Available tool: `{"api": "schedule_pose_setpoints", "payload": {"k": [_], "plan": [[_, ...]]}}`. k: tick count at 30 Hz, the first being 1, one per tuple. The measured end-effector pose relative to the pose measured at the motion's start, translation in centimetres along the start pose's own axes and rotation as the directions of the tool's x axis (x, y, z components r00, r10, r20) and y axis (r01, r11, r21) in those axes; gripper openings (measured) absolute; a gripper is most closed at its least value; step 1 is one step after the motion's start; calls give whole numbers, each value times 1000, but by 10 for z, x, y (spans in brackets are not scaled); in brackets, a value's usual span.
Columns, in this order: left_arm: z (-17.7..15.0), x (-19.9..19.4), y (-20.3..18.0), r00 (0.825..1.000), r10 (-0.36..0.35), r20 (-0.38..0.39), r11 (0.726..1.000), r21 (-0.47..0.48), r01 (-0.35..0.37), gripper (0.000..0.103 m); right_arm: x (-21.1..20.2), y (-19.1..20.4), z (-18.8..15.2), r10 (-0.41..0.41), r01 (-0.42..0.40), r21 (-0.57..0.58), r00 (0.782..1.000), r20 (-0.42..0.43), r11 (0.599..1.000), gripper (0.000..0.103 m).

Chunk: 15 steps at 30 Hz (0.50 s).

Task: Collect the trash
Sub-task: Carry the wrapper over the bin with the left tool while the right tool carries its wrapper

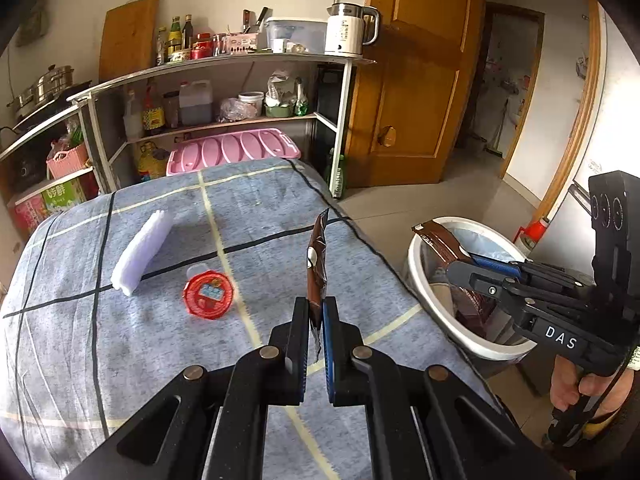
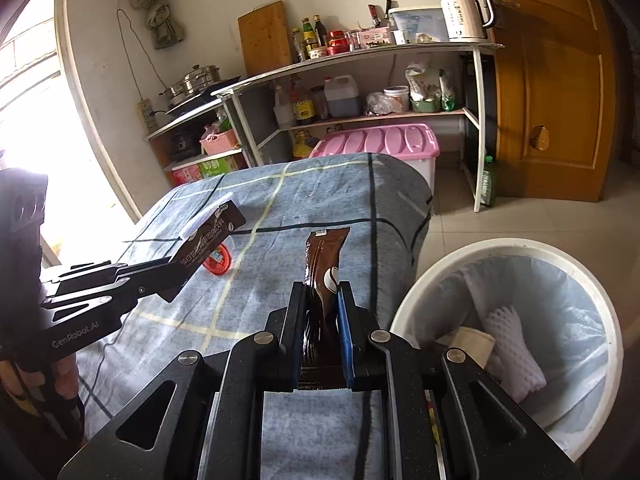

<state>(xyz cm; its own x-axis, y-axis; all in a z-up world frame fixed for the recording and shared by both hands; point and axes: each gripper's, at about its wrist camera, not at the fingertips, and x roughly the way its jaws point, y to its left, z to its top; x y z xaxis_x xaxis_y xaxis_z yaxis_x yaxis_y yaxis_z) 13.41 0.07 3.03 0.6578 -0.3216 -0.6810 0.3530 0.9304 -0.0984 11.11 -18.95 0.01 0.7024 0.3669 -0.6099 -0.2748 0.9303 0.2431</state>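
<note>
Right wrist view alone shows the bin's (image 2: 404, 316) white foam (image 2: 514, 352) — both grippers (image 2: 322, 300) (image 1: 316, 312) pinch brown sachets (image 2: 324, 264) (image 1: 317, 264).

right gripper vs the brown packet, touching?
Touching. The right wrist view shows the right gripper with both fingers pressed against the sides of the brown packet, no gap on either side.

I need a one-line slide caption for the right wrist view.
Right gripper shut on a brown sachet beside the white bin.
</note>
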Motion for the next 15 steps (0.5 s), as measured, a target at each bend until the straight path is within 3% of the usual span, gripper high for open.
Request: {"api": "schedule_pose_setpoints", "payload": {"k": [7,15], "plan": [[8,15,-52,1000,-29,4,998,52,28,6,-29,-38,-3,-74,73,35,997,28,997,16],[8,41,-116,994,-105,-31,987,119,108,7,-46,-84,-14,-151,150,87,988,10,985,16]]}}
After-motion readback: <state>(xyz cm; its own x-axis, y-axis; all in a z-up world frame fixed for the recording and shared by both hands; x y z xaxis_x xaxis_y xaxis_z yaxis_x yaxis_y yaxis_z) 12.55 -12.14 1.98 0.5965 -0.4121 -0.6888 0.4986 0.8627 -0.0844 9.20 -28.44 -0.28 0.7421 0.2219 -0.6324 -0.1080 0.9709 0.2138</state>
